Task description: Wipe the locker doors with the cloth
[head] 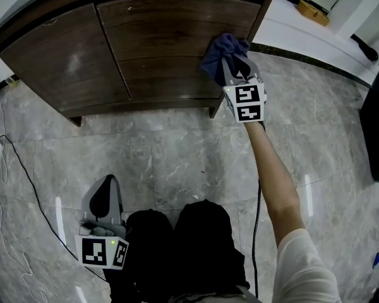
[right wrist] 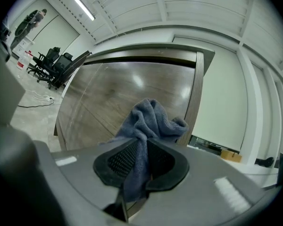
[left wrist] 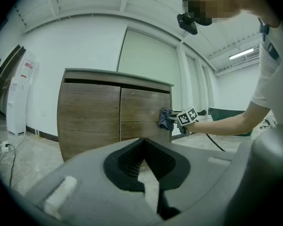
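cloth (right wrist: pixel 148 121) — judged soft, light, crushable | best held by a bunched fold, as clamped in right tool (right wrist: pixel 140 161) | left tool (left wrist: pixel 144 163) closed, empty

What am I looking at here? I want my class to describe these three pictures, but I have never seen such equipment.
There is no robot here: a person holds a hand-held gripper in each hand. The head view looks down from a camera on the person's head. The other two pictures come from cameras riding on each gripper. The right gripper is shut on a blue cloth, held against the right door of a brown wooden locker. The left gripper hangs low over the grey stone floor, shut and empty.
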{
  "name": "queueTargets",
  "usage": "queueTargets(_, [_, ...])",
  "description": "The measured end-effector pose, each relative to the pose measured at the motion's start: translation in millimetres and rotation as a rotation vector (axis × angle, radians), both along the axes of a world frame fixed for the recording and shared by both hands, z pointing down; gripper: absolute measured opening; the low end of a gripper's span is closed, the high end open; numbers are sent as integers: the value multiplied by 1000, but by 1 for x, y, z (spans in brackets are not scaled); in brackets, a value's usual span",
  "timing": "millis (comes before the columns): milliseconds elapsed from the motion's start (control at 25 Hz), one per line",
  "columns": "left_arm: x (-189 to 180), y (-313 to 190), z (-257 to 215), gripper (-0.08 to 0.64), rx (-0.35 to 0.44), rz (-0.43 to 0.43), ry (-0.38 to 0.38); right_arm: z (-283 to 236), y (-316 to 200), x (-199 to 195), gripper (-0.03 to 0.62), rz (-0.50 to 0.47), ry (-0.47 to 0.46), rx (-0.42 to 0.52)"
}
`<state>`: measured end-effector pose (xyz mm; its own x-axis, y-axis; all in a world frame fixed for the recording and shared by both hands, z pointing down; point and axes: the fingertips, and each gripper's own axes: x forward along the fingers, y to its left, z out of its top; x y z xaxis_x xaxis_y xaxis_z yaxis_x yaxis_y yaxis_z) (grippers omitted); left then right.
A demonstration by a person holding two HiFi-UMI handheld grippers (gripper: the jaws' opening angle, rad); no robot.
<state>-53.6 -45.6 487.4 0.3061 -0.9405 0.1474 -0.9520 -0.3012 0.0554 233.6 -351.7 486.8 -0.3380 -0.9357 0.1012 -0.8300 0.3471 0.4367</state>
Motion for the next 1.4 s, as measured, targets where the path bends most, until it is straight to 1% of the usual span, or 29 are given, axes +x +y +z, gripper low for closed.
queueTargets(200, [-6, 1, 1, 0, -6, -5, 9, 42, 1, -5, 64, -4, 11, -63])
queueTargets(560, [-13, -2, 6, 0, -19, -12, 4, 109, 3, -12, 64, -20, 47, -165])
queueTargets(760, [-16, -4, 9, 0, -28, -12, 2, 141, 3, -18, 64, -27, 41, -222])
queueTargets(1200, [-24, -7, 16, 1, -50, -25, 2, 204, 5, -35, 64, -66, 80, -354])
queueTargets(1400, [-25, -6, 13, 1, -46, -28, 3, 208, 6, -40, 64, -75, 100, -388])
